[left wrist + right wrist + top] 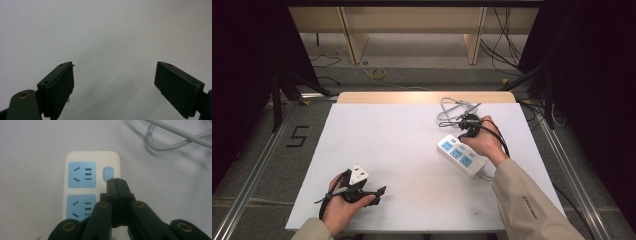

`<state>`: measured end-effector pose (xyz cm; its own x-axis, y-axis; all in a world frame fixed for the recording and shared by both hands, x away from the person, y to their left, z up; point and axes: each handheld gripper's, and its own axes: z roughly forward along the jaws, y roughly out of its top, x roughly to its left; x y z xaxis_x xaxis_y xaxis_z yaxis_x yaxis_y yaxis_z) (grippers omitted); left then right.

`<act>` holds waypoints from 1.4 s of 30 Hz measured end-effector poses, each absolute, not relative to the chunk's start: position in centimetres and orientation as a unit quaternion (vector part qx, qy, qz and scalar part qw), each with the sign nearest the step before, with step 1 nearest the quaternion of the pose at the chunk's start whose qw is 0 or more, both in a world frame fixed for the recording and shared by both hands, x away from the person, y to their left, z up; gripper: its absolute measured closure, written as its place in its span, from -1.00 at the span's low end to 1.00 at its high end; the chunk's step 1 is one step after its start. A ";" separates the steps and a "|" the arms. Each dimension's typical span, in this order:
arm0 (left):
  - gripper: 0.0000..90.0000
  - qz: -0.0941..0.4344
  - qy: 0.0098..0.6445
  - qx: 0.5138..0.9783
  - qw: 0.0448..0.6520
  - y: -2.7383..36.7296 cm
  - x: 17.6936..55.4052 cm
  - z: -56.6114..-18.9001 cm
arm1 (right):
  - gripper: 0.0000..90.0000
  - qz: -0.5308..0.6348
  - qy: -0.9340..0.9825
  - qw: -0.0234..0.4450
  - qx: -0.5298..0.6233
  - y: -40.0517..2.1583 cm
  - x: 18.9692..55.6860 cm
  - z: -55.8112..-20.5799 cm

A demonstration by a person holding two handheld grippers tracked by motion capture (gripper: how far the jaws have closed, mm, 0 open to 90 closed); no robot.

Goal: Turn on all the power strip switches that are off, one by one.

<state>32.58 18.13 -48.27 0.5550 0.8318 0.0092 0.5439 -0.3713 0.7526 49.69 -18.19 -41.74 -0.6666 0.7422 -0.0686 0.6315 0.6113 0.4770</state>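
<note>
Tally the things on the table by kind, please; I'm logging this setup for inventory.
Power strip, white with blue sockets: 1
Grey cable coiled behind it: 1
Hand-held gripper: 2, the left hand-held gripper open, the right hand-held gripper shut at the strip's blue button
Total: 4

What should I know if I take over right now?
Right gripper: shut, holding nothing, tips at the blue switch on the power strip; whether they press it I cannot tell.
Left gripper: open, empty, low over the bare table at the near left.
Grey cable: coiled behind the strip.
Done: gripper brought to the switch.
Left: probably press the switch, then pull back.
</note>
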 end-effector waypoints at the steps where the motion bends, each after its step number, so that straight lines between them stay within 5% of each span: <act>1: -0.65 0.198 0.429 0.803 0.363 18.1 32.6 -48.3 | 1.00 0.211 0.888 0.131 0.386 -18.1 49.7 -41.7; 42: -0.65 0.200 0.428 0.803 0.363 18.2 32.5 -48.3 | 1.00 0.201 0.892 0.128 0.384 -16.0 51.4 -42.0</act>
<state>32.48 18.24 -48.26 0.5526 0.8334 0.0105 0.5424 -0.3691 0.7547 51.36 -16.00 -41.98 -0.6728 0.7361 -0.0741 0.6328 0.6245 0.4578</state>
